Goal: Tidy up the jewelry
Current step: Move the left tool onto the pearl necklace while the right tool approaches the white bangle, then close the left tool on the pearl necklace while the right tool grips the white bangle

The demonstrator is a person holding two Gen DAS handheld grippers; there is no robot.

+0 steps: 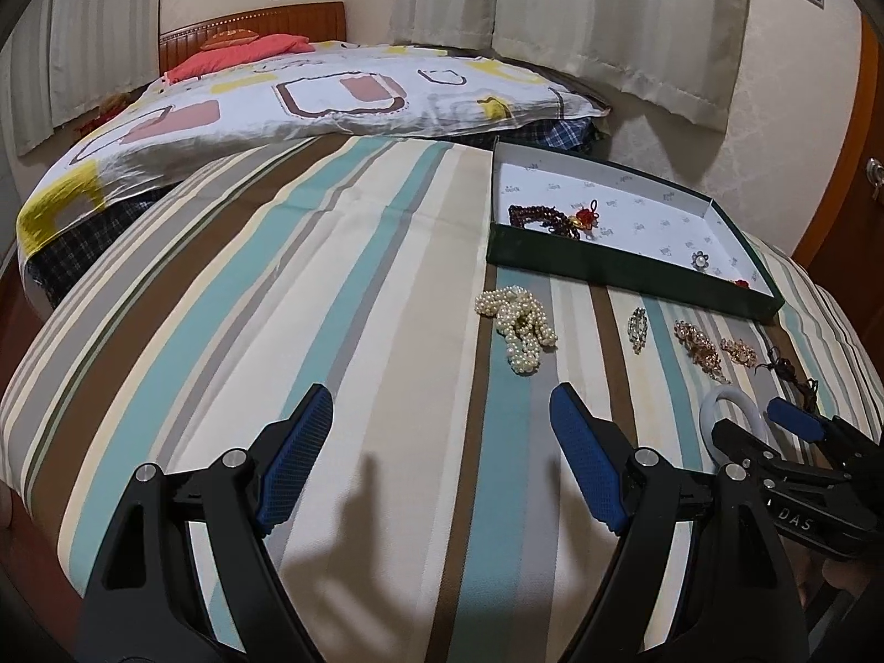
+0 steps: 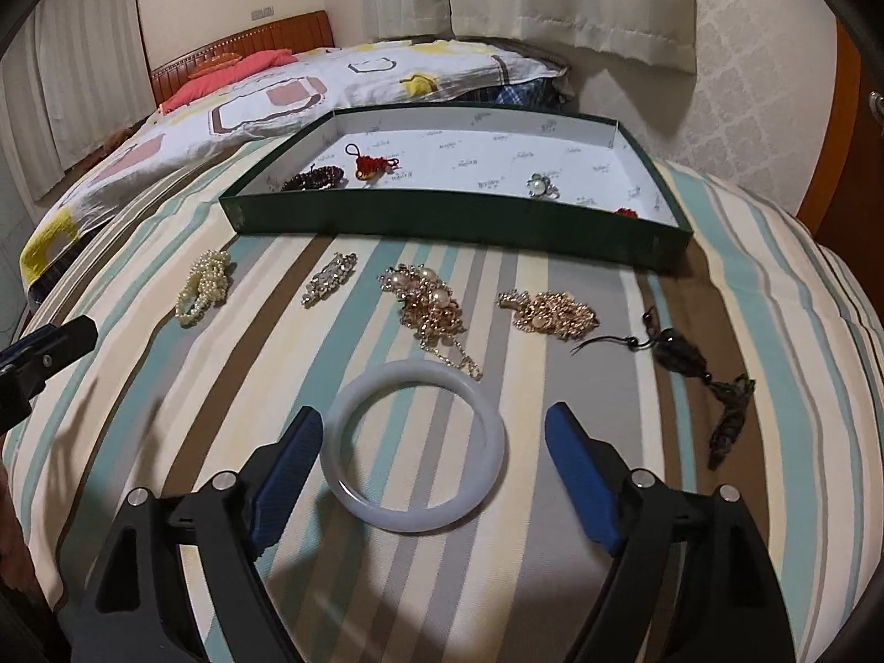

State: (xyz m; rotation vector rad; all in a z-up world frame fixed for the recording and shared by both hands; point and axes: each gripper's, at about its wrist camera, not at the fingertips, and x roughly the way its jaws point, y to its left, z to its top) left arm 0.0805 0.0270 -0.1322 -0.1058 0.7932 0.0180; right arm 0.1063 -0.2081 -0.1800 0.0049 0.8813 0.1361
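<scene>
Striped bedding (image 2: pixel 552 525) spreads under both my grippers. Nearest me, my right gripper (image 2: pixel 433 422) stands wide open around the pale bangle (image 2: pixel 353 392), which lies flat between the fingers with nothing gripped; my left gripper (image 1: pixel 442 403) is open too, over bare cloth. Beyond lie the pearl strand (image 2: pixel 201 287), a silver brooch (image 2: pixel 330 278), two gold pieces (image 2: pixel 431 304) and a dark tasselled cord (image 2: pixel 685 359). Farther still sits the green tray (image 2: pixel 442 221) holding a few pieces.
</scene>
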